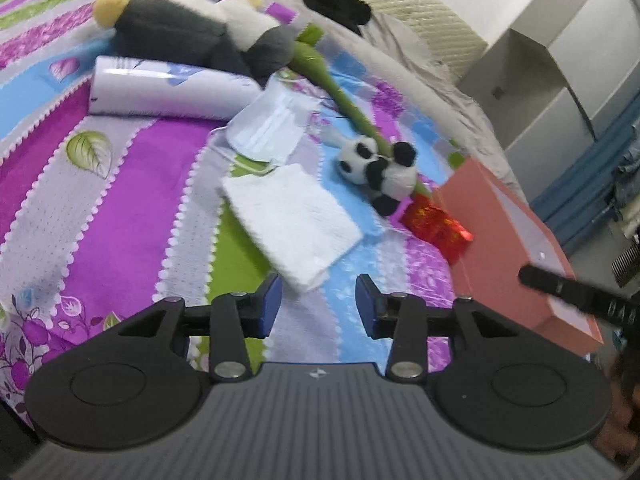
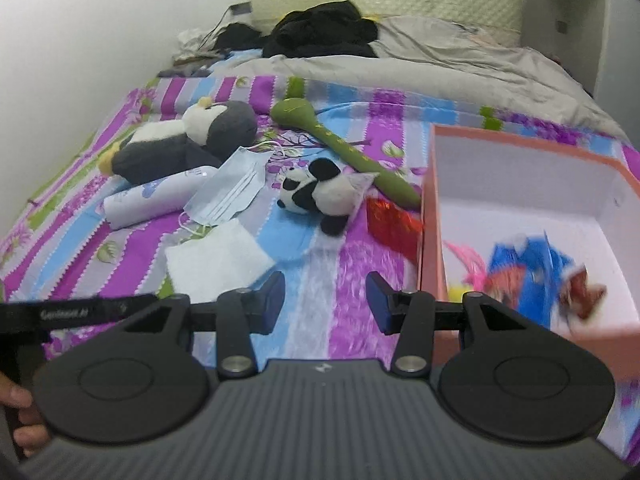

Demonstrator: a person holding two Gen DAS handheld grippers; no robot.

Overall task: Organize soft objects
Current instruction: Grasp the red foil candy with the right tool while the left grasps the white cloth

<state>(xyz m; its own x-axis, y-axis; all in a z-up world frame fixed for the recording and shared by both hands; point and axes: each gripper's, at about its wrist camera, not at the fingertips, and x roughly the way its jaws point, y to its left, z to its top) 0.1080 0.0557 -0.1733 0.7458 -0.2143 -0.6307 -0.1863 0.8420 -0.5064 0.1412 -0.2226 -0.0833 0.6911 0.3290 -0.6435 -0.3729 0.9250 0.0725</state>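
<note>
I judge the sorting is partway done: the box (image 2: 436, 208) on the right of the bed (image 2: 344, 264) already holds some bright items, blurred beyond naming, while most soft things lie on the bedspread. Both of my tools are empty. The left hand-held gripper (image 1: 319, 304) has its jaws apart and nothing between them; the right hand-held gripper (image 2: 325, 300) is likewise spread wide and bare.

The nearest candidate is the white cloth (image 1: 292, 220), lying flat just beyond the left gripper's tips, its near corner almost at the left finger. Farther off sit the mask (image 1: 272, 124), the small panda (image 1: 376, 170), the green stick toy (image 1: 340, 92) running under the panda, the penguin (image 1: 192, 28) and a white roll (image 1: 168, 90). A red foil packet (image 1: 436, 226) lies against the box's left wall.

My next move would likely be to ease the left gripper forward, pinch the cloth's near edge, and carry it right to the box. Thin cloth lying flat may slip a shallow pinch.
</note>
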